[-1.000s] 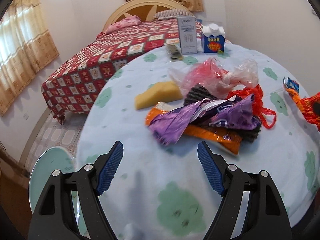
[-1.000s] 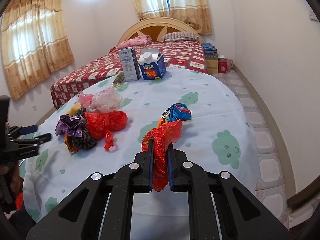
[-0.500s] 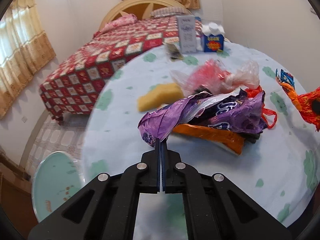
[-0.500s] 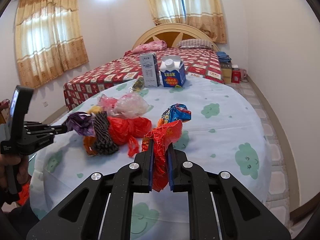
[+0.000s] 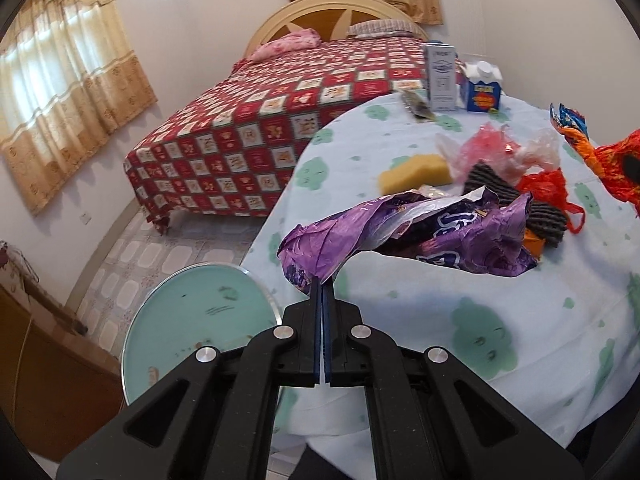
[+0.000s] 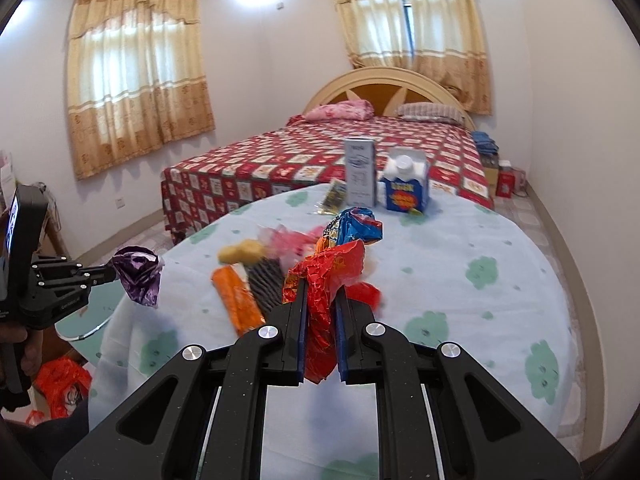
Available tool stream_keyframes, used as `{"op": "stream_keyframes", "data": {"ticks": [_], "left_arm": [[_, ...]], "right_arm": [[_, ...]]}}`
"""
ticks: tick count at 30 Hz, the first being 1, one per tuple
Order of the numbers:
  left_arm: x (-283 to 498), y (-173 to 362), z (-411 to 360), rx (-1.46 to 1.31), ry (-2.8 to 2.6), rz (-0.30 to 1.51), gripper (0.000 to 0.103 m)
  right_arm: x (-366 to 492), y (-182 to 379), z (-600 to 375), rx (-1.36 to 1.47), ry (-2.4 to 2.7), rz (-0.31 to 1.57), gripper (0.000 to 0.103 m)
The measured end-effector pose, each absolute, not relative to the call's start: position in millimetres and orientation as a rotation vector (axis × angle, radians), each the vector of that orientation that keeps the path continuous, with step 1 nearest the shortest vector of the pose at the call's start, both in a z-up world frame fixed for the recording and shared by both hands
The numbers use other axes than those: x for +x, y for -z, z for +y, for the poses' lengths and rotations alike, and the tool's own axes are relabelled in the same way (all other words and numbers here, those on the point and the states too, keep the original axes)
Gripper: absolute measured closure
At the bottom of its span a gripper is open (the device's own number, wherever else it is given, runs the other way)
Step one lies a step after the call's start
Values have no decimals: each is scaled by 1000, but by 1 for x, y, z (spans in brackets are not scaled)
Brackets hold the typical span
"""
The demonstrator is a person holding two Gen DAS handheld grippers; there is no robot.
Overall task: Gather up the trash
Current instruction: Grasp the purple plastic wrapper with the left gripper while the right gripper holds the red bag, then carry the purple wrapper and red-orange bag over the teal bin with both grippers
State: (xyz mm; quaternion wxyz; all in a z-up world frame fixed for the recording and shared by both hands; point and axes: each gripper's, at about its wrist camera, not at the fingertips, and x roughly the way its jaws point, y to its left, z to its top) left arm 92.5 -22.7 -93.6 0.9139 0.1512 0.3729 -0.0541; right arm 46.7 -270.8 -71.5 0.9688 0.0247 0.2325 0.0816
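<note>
2 crumpled wrappers hang pinched: purple wrapper in left gripper, red-orange wrapper in right gripper.

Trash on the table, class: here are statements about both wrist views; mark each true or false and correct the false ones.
1. The left tool is shut on the purple wrapper. True.
2. The right tool is open and holds nothing. False: it is shut on the red wrapper.
3. Two cartons stand upright at the far edge of the table: a grey carton and a blue carton. True.
4. The yellow sponge lies on the bed. False: it lies on the table.
5. The orange packet hangs from the left tool. False: it lies on the table.
</note>
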Motion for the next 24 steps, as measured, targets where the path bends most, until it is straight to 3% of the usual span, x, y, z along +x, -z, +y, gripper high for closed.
{"op": "stream_keyframes", "data": {"ticks": [24], "left_arm": [[86, 94, 54, 247, -45, 795, 103]], "right_arm": [[81, 66, -192, -44, -336, 459, 91]]}}
